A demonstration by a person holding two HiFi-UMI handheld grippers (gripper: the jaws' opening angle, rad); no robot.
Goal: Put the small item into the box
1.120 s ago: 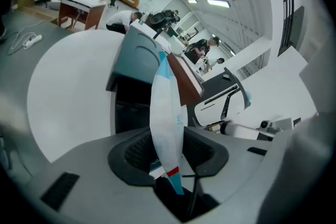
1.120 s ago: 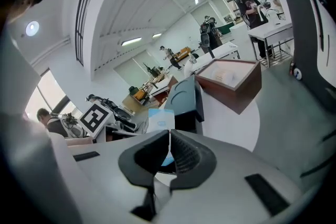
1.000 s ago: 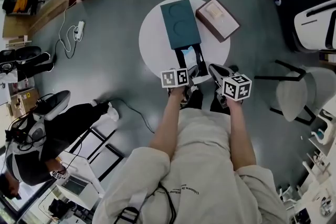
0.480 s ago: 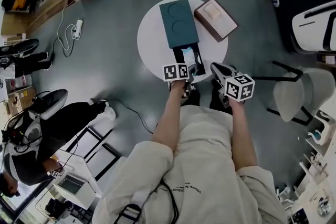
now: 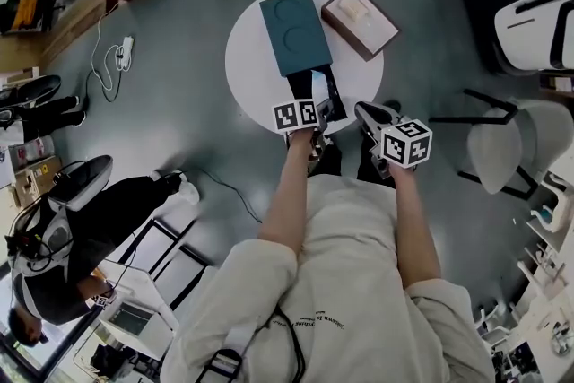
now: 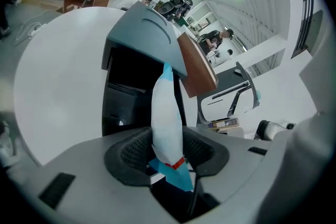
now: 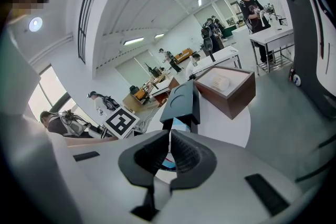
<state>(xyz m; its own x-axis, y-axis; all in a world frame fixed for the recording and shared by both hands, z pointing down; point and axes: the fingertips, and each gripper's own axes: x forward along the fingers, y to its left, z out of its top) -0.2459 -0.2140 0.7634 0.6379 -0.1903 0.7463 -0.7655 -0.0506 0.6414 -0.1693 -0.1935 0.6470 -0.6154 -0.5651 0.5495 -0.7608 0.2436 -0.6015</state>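
Seeing matt grey moulded plastic on left gripper (image 6: 168,150) shell; reading pads (image 6: 130,152) as black, ribbed, rubbery. Getting same finish on right gripper (image 7: 169,156). Reading sachet (image 6: 167,113) as glossy white film, blue ends, red band, slightly crinkled. Seeing matt black walls on box (image 6: 128,92); reading lid (image 5: 294,33), at 12 o'clock on table (image 5: 251,72), as matt teal card with two pressed circles. Reading table top as smooth white, low sheen. Seeing satin wood-tone sides and white liner on brown box (image 5: 360,21) at 1 o'clock. Reading floor (image 5: 179,112) as smooth grey, faintly reflecting. Seeing matt black-and-white print on marker cube (image 5: 405,144). Reading shirt (image 5: 350,282) as soft beige cloth.
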